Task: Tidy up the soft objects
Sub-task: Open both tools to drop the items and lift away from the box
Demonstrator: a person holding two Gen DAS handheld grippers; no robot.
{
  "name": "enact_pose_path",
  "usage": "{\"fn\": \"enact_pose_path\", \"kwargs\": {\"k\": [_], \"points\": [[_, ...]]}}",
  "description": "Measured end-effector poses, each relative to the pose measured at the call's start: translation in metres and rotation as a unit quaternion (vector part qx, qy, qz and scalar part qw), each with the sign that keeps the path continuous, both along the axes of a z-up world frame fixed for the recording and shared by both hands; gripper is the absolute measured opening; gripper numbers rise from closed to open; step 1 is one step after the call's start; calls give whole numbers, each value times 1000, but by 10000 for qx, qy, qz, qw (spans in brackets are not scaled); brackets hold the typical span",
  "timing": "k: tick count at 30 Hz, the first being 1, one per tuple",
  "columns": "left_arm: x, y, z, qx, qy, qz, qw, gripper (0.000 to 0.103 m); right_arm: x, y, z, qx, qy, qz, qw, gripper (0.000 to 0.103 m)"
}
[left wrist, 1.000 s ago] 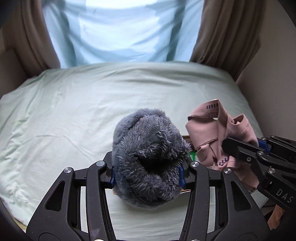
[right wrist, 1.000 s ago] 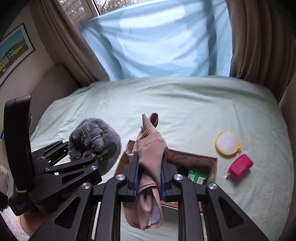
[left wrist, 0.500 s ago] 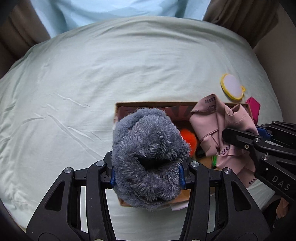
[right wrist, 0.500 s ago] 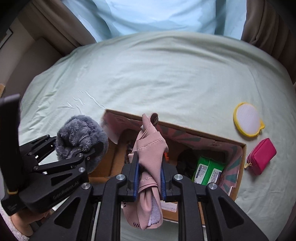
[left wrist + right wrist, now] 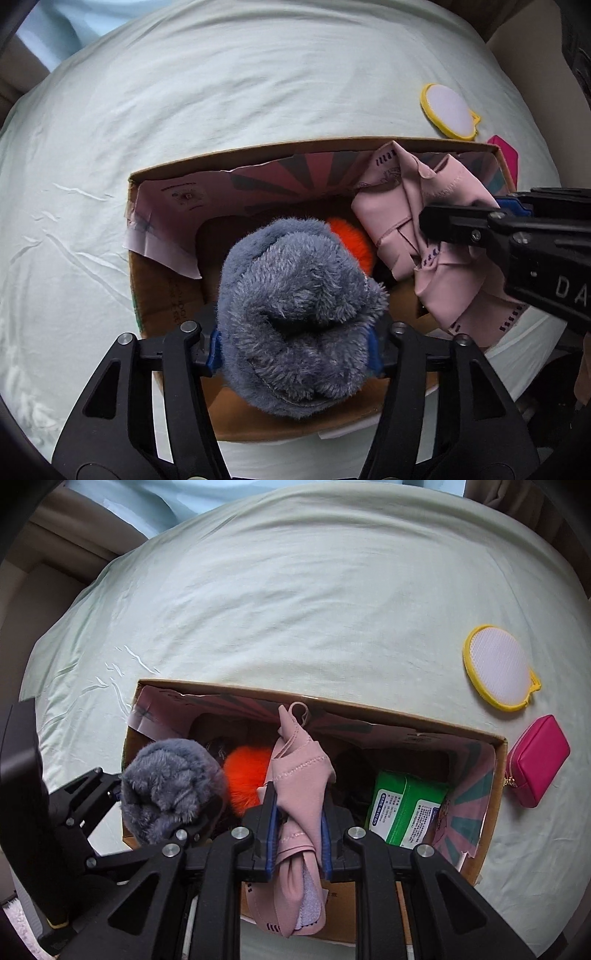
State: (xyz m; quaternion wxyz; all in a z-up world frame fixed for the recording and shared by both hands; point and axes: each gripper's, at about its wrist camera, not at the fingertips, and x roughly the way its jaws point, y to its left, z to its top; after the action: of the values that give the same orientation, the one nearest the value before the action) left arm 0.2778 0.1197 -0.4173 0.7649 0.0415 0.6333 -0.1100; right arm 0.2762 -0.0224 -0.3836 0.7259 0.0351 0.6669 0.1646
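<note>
Left tool [image 5: 295, 350] was opening around the grey sock [image 5: 299, 317] over the box [image 5: 258, 155]; right tool [image 5: 297, 834] clamped the pink cloth [image 5: 299, 775] at 3 o'clock, risking snags.

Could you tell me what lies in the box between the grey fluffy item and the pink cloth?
An orange furry ball sits between the grey fluffy item and the pink cloth, inside the cardboard box; the right wrist view shows it best.

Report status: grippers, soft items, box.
Left gripper opening, grey fluffy item still between pads. Right gripper shut on pink cloth. Both over cardboard box; nothing blocking.
</note>
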Motion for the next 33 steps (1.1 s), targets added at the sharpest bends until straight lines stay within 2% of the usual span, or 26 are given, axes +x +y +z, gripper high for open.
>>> {"fn": "enact_pose_path", "kwargs": {"k": [1, 2, 3, 5, 16, 21, 26, 33], "points": [[0, 1, 2, -55, 32, -53, 10000, 83, 2, -2, 0, 92, 47, -83, 9999, 20], [1, 0, 1, -45, 64, -101, 9999, 102, 3, -3, -1, 124, 88, -136, 9998, 30], [0, -1, 2, -3, 73, -135, 9999, 103, 6, -4, -3, 92, 91, -171, 9998, 39], [-5, -3, 4, 41, 51, -181, 9998, 103, 7, -8, 0, 7, -74, -309, 9995, 102], [-23, -3, 22, 217, -129, -236, 9994, 103, -7, -14, 18, -95, -465, -284, 9985, 103], [-34, 10, 45, 204, -269, -192, 9992, 103, -15, -15, 33, -67, -578, -309, 9978, 103], [-44, 13, 77, 100, -479, -48, 9988, 103, -27, -16, 60, -93, -836, -273, 9961, 103], [-72, 18, 128, -91, -839, 139, 9963, 103, -58, -23, 118, -123, -1360, -209, 9904, 103]]}}
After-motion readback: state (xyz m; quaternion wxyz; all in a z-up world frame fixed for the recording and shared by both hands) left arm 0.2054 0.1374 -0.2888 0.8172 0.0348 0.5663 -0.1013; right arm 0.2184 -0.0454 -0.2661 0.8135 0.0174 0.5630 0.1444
